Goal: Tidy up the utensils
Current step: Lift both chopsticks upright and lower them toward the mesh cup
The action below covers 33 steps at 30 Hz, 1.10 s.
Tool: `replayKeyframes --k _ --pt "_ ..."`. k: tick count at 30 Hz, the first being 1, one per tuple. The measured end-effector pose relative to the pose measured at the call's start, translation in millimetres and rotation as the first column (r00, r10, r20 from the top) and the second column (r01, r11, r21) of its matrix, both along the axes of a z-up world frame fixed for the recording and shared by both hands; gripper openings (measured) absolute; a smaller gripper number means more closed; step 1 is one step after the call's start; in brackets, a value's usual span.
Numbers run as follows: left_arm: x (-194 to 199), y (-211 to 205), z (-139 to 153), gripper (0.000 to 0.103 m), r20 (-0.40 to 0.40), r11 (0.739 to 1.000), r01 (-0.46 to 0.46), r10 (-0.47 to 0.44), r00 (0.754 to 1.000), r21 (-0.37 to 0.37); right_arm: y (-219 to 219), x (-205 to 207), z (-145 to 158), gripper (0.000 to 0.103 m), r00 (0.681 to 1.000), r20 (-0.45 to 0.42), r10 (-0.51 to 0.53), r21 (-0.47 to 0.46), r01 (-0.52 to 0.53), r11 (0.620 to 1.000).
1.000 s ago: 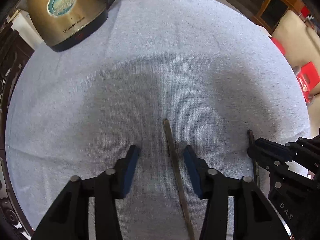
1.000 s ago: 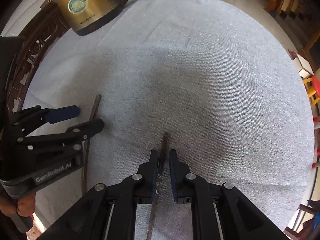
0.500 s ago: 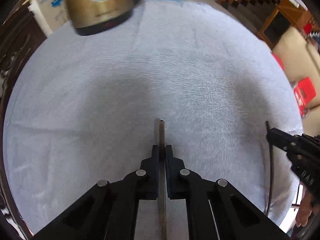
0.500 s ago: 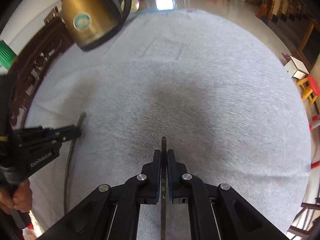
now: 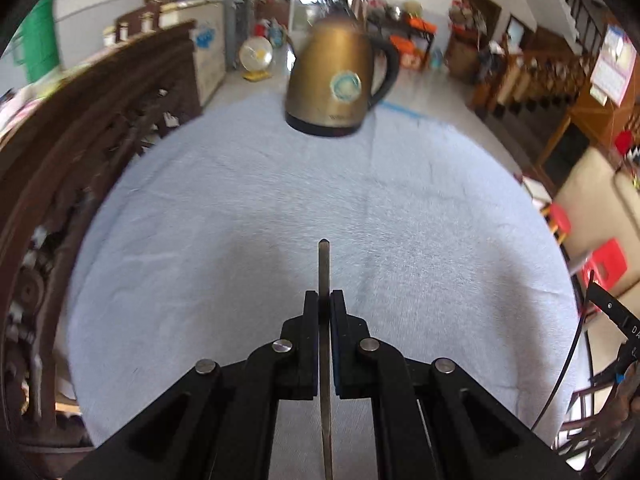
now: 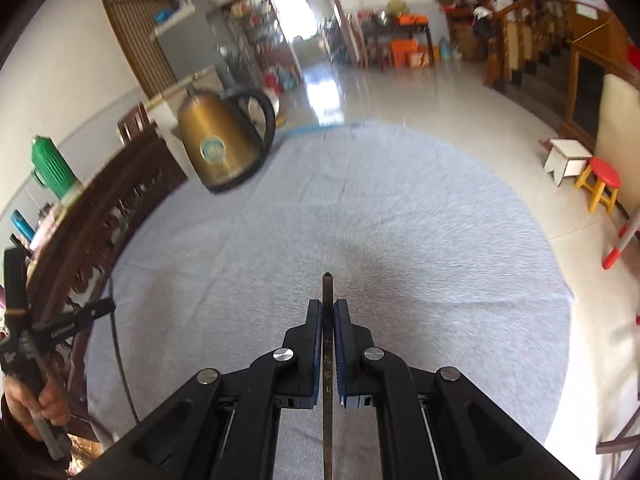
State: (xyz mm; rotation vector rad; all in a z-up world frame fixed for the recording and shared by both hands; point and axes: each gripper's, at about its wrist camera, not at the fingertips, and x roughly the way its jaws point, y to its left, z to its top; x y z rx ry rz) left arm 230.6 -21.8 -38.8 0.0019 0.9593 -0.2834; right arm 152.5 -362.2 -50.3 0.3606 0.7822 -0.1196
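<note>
Left gripper [image 5: 324, 312] clenched on one thin dark metal chopstick [image 5: 324, 264], right gripper [image 6: 327, 320] on another [image 6: 327, 292]; both sticks lifted, long axes pointing toward brass-coloured electric kettle [image 5: 340, 84] far ahead.

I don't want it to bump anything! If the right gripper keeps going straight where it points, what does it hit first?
Probably just the grey cloth on the table. The right gripper, shut on a chopstick, points down at bare cloth; the kettle sits off to the left.

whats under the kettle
The gold kettle stands on the grey cloth near its far edge. The table beneath is covered by the cloth; its surface cannot be seen.
</note>
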Motion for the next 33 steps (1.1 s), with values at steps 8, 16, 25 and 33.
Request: replayKeyframes --k 8,16,25,33 --pt "-77 39 23 0.005 0.124 0.994 -0.078 0.087 0.988 -0.076 22 -81 39 0.007 0.982 0.174 -0.076 -0.04 0.084 0.996" --pt "-141 65 55 0.005 0.223 0.984 -0.104 0.135 0.965 -0.146 48 -134 68 0.007 0.954 0.288 -0.088 -0.023 0.099 0.995" --pt "-191 70 95 0.005 0.335 0.979 -0.087 0.146 0.931 -0.185 86 -155 85 0.007 0.935 0.353 -0.038 -0.109 0.081 0.991" --pt "-228 61 132 0.005 0.433 0.976 -0.021 0.116 0.894 -0.218 89 -178 96 0.007 0.915 0.402 -0.029 -0.075 0.064 0.995"
